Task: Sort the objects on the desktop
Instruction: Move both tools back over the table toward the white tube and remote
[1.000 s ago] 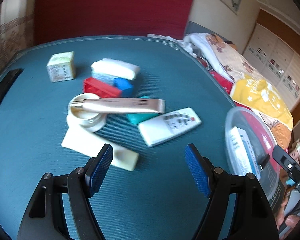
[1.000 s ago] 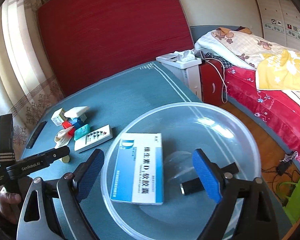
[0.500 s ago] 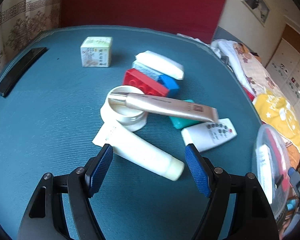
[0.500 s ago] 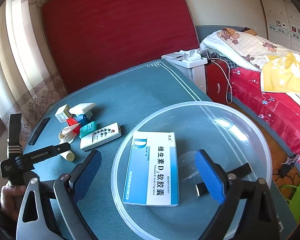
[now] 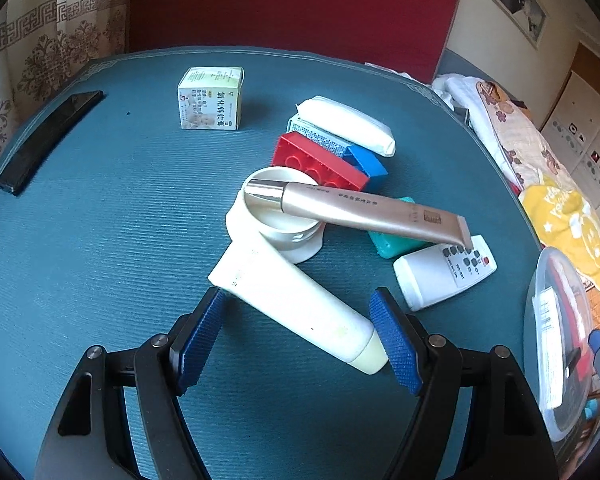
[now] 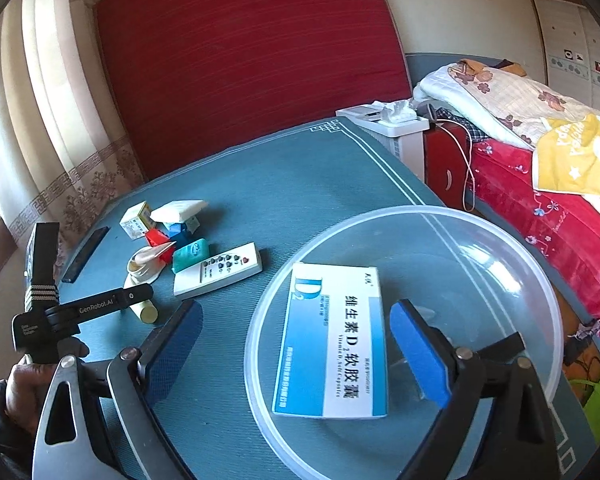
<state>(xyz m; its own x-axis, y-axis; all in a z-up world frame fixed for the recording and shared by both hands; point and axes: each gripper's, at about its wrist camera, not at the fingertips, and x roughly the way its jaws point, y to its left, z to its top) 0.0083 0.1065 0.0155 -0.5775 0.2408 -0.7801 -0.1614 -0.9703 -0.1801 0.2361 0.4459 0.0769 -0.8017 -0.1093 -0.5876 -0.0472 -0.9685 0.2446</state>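
Covering the table, a teal mat [image 5: 100, 240] ran to a red panel [image 6: 240, 60] at 12 o'clock, a bed [image 6: 540, 160] at 3.
Left gripper [image 5: 300, 336] stood spread around a cream tube [image 5: 292, 300], pads apart; right gripper [image 6: 296, 344] gaped over a clear bowl [image 6: 500, 240] holding a box [image 6: 332, 344]; the bowl's dark item stayed half hidden.

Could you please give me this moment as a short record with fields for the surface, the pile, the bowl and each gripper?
surface: blue mat
pile: cream tube, gold tube lying across a white jar, red brick, blue brick, teal case, white remote, white packet
apart from pile: small carton, black bar
bowl: clear bowl holding a vitamin D box
left gripper: open, straddling the cream tube
right gripper: open, over the bowl, holding nothing
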